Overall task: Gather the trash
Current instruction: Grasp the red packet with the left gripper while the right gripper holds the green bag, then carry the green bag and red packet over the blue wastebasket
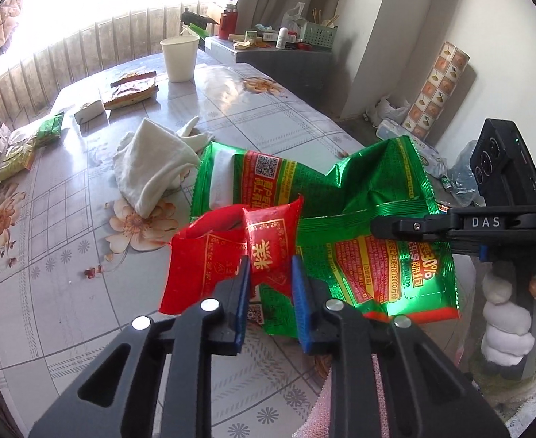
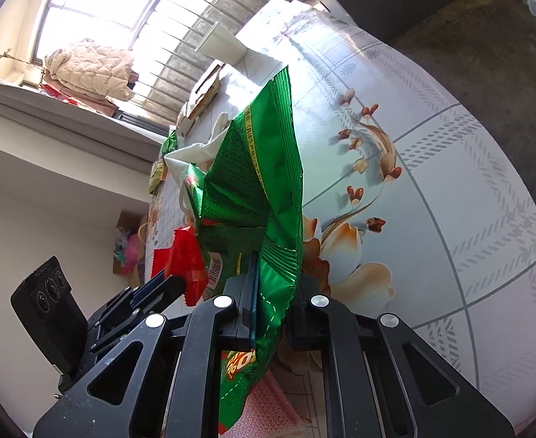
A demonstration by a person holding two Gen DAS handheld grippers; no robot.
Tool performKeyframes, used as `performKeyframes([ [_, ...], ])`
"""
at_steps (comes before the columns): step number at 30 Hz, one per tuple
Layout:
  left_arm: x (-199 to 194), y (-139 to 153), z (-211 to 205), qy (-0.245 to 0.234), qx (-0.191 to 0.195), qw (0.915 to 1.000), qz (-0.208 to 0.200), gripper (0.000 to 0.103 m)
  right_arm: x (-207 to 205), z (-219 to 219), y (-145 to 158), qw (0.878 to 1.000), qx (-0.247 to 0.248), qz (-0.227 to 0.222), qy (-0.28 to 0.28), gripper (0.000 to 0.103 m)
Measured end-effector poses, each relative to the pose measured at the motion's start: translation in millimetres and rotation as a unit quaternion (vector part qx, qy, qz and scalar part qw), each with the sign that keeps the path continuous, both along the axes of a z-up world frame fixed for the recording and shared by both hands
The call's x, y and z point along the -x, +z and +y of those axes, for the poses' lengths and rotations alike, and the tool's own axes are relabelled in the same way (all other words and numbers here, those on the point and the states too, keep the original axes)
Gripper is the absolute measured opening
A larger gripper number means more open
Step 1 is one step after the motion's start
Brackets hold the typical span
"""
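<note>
My left gripper (image 1: 269, 273) is shut on a red snack wrapper (image 1: 213, 255) and holds it above the table. Behind it hangs a large green snack bag (image 1: 340, 197) with red panels. My right gripper (image 2: 273, 288) is shut on that green snack bag (image 2: 260, 168), which stands up between its fingers. In the left wrist view the right gripper (image 1: 388, 228) comes in from the right and clamps the bag's edge. In the right wrist view the red wrapper (image 2: 185, 255) and the left gripper show at lower left.
The table (image 1: 67, 219) has a floral cloth. On it lie a white cloth (image 1: 151, 160), a white paper cup (image 1: 179, 58), an orange wrapper (image 1: 129, 91), a white packet (image 1: 89, 111) and green packets (image 1: 30, 142) at the left edge. A cluttered counter (image 1: 268, 43) stands behind.
</note>
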State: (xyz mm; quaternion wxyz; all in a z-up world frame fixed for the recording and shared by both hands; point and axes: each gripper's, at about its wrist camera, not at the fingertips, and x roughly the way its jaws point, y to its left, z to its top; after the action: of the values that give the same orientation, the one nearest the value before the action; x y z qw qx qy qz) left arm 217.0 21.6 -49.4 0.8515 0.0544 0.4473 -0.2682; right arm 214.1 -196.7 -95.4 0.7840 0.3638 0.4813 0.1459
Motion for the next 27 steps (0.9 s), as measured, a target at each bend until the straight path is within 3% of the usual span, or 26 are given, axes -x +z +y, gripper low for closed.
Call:
performKeyframes([
  [7,10,38,14,0.016,0.035,0.9987,-0.034,0.021,13,-21,13,0.999,-0.009,-0.023,-0.028,0.007],
  [14,19,66,4,0.0,0.061,0.9965,-0.056,0.021,34,-51,27,0.996,-0.016,-0.052,-0.068,0.006],
  [20,21,79,-27,-0.039,0.08,0.9947,-0.052,0.021,58,-83,36,0.991,-0.031,-0.073,-0.112,0.006],
  [27,29,96,-97,-0.107,0.094,0.9883,-0.054,0.021,106,-139,43,0.977,-0.047,-0.103,-0.181,0.006],
])
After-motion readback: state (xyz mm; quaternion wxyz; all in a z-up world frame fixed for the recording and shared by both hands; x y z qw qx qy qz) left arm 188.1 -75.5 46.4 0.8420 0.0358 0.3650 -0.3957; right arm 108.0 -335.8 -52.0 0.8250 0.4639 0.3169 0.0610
